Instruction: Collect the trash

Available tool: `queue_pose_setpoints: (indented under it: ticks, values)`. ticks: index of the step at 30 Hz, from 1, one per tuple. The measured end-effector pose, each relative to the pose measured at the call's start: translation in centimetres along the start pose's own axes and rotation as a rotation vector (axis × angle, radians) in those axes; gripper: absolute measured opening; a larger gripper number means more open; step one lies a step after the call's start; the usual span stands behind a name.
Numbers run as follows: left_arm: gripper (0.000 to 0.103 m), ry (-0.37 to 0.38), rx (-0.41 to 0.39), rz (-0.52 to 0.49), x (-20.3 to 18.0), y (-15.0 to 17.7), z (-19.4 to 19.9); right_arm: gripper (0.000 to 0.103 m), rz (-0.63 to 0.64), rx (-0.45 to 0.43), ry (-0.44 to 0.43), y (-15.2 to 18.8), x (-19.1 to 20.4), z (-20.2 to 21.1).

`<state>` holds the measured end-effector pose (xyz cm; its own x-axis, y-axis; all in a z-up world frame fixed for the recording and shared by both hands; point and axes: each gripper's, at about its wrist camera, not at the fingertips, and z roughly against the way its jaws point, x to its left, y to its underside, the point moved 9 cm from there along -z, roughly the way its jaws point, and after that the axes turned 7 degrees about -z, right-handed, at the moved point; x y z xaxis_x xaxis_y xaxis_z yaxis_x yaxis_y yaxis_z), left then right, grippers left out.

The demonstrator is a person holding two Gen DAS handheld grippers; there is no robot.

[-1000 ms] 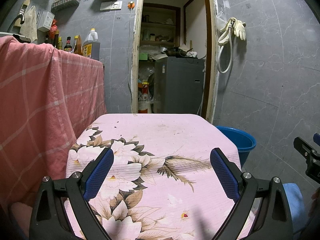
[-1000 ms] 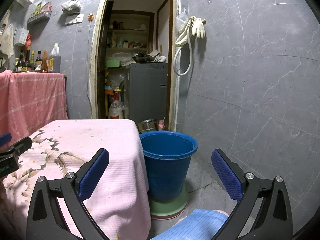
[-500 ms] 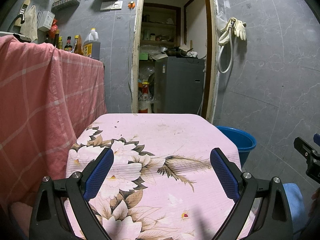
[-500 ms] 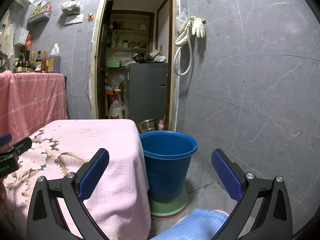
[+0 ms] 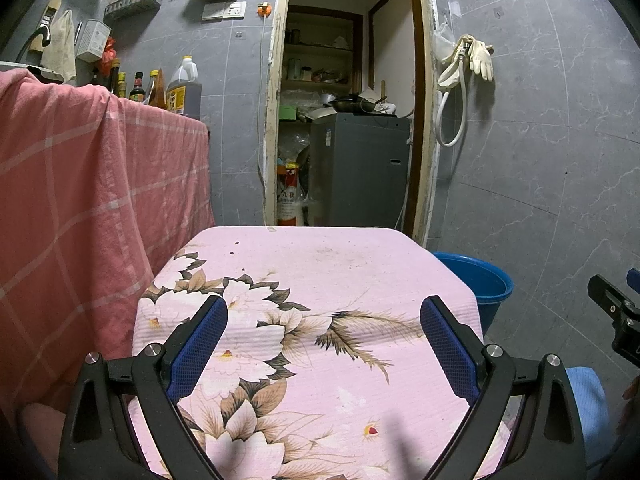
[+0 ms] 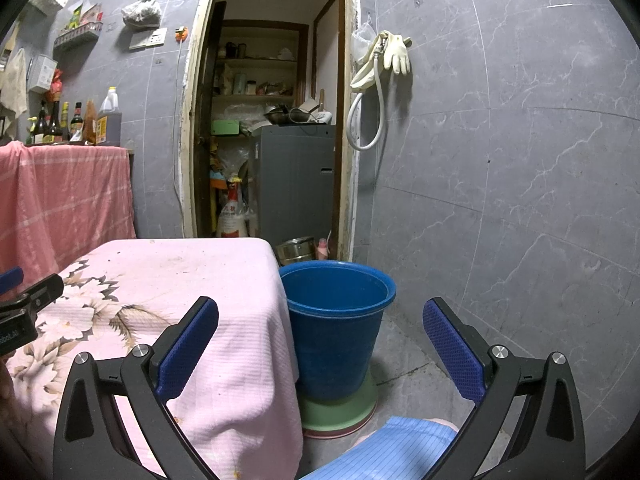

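Nothing moved, blue bucket (image 6: 336,320) between right fingers (image 6: 450,348)

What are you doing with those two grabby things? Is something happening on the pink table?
A person holds two grippers, and both are open and empty. The left gripper hovers over the pink flowered tablecloth, where no trash shows apart from a few small specks. The right gripper points toward the blue bucket, which stands on the floor right beside the table. No trash can be seen inside the bucket from here.
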<state>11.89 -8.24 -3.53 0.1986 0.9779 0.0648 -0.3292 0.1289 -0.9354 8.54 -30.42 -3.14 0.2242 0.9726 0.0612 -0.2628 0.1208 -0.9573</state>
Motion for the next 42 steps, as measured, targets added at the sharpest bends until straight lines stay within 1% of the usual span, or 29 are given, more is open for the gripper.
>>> queue_pose_setpoints:
  ticks: [40, 42]
  values:
    - [0.095, -0.006, 0.001, 0.005, -0.1, -0.01, 0.06, 0.103, -0.001, 0.002, 0.0, -0.01, 0.14, 0.01]
    - [0.095, 0.007, 0.013, -0.001, -0.33, 0.22, -0.07, 0.103, 0.0, 0.001, 0.0, -0.01, 0.14, 0.03]
